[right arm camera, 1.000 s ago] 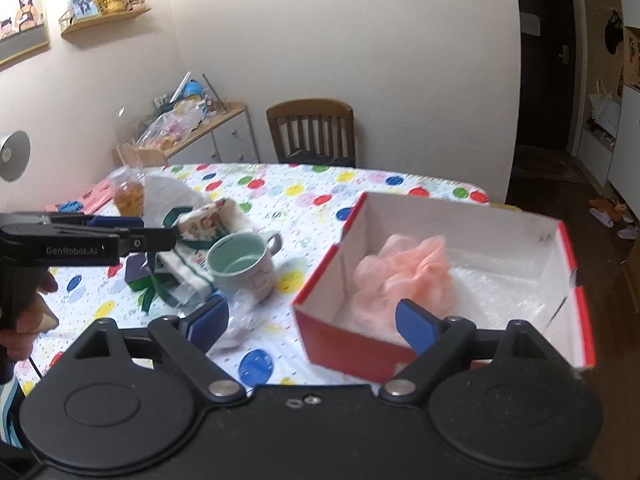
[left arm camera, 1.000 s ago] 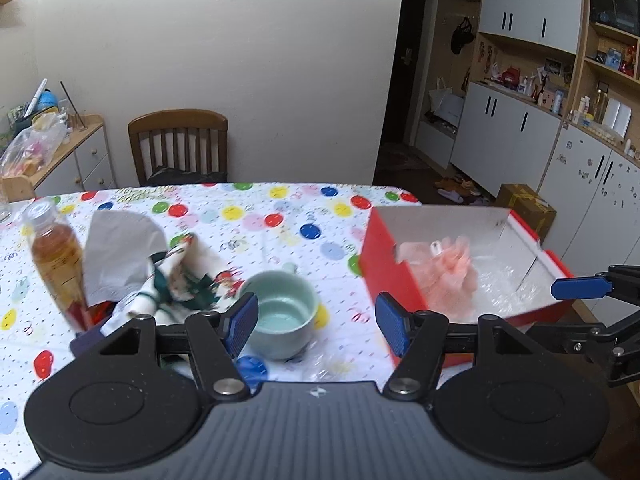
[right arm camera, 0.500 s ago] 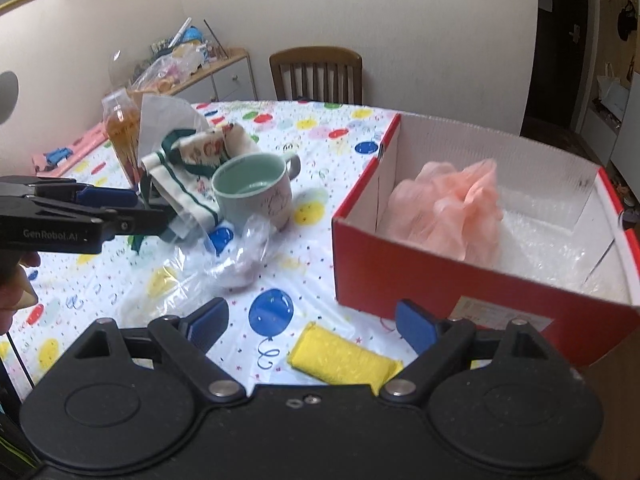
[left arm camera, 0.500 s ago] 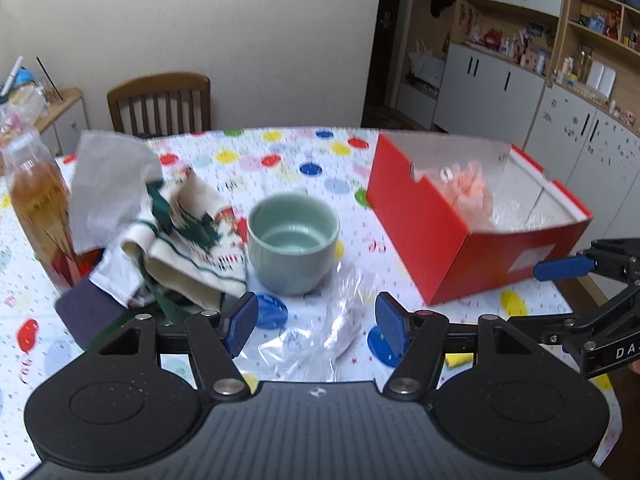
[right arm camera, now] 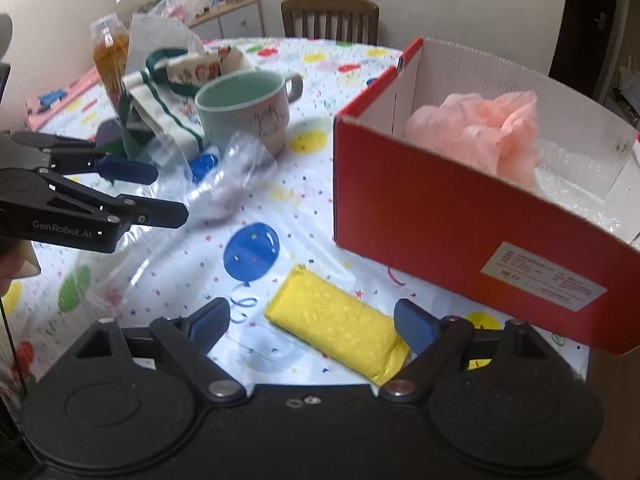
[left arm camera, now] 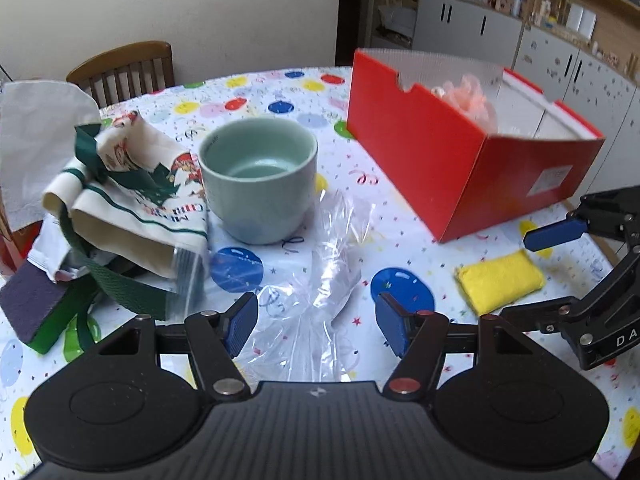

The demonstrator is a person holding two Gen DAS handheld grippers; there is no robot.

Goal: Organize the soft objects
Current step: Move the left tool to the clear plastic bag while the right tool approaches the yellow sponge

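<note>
Both grippers hang over the balloon-print tablecloth (right arm camera: 168, 264) with nothing between their blue pads; the right gripper (right arm camera: 312, 324) has its jaws spread wide, having just closed a touch, and they straddle the yellow sponge (right arm camera: 340, 324), which lies flat on the cloth just in front of the red box (right arm camera: 440, 216), the right fingertip close beside the sponge's end and the left one clear of it; the left gripper (left arm camera: 316, 328) stands partly apart above a crumpled clear plastic bag (left arm camera: 324, 276), its pads not pressing on the film; in the left wrist view the right gripper's blue fingertip reaches in from the right edge just above the sponge; inside the box a pink mesh puff (right arm camera: 488, 132) sits against the far wall on clear wrap; a pale green mug (left arm camera: 258, 184) stands between the bag and a printed cloth bag with green straps (left arm camera: 132, 200), touching the cloth; a purple-and-green scouring sponge (left arm camera: 32, 304) lies at the near left; a bottle of amber drink (right arm camera: 110, 60) and a white tissue (left arm camera: 36, 140) rise behind the cloth bag; a wooden chair (right arm camera: 330, 20) stands at the far side.
</note>
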